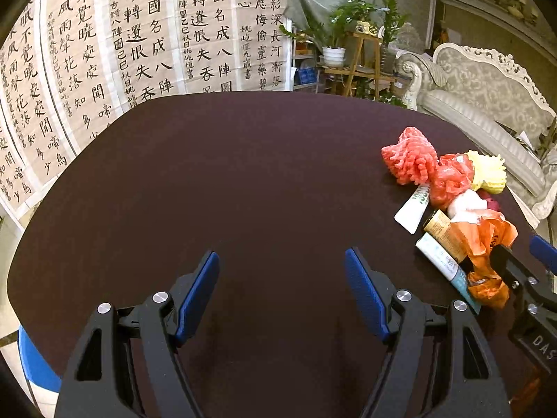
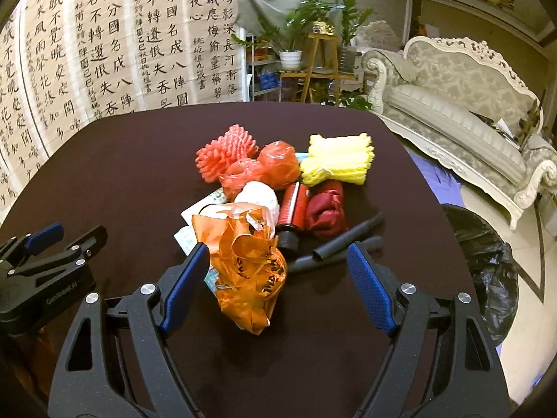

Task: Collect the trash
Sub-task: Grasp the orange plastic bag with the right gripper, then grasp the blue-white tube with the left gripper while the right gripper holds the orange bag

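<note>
A heap of trash lies on the dark round table: a red foam net, a red plastic bag, a yellow foam net, a white wad, a red cylinder, a dark red cloth, black tubes and a crumpled orange bag. My right gripper is open, with the orange bag lying between its fingers, nearer the left pad. My left gripper hangs open over bare table, left of the heap; the orange bag and the right gripper show at its right edge.
A bin lined with a black bag stands on the floor beyond the table's right edge. A pale sofa is behind it. Plants on a wooden stand and calligraphy sheets fill the back. A white tube and a teal box lie under the heap.
</note>
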Available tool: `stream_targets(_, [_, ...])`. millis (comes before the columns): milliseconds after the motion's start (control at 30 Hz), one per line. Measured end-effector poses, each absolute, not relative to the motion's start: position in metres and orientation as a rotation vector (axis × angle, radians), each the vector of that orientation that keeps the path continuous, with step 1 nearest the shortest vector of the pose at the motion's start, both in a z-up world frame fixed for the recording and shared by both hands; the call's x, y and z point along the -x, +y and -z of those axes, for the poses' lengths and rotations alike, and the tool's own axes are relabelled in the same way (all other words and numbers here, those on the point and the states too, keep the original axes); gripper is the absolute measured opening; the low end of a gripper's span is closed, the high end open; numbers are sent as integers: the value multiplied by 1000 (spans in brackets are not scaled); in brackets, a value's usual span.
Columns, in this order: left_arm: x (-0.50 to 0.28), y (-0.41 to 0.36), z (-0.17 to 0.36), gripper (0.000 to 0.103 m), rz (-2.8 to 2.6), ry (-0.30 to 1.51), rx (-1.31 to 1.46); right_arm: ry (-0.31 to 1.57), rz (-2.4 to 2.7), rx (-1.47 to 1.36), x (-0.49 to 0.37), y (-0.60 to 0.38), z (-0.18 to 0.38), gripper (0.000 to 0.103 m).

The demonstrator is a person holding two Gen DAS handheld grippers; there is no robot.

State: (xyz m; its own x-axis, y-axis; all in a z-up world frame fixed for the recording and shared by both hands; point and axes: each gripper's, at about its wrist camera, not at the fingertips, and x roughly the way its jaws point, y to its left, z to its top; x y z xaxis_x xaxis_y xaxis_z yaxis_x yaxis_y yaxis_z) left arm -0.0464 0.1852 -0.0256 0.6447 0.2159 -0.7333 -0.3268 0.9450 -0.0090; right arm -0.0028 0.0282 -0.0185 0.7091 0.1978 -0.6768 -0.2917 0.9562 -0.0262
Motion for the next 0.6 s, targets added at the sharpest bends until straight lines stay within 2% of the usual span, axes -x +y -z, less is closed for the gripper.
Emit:
stream_targets(33, [46,186,25,72,-309,814,148,732,-272,141,2,30,20,78])
stream_targets(100, [47,185,26,72,-308,813,147,733,-275,156,0,33,23,67])
stream_targets(167, [47,186,26,72,-309,813,147,758,-313,143,-3,34,27,41])
stream_targets(333, [46,182,25,72,-301,813,141,745,-320,129,3,29,20,34])
stream_targets(600, [40,156,24,72,-239,822,128,710,-242,92,11,-9,10,34])
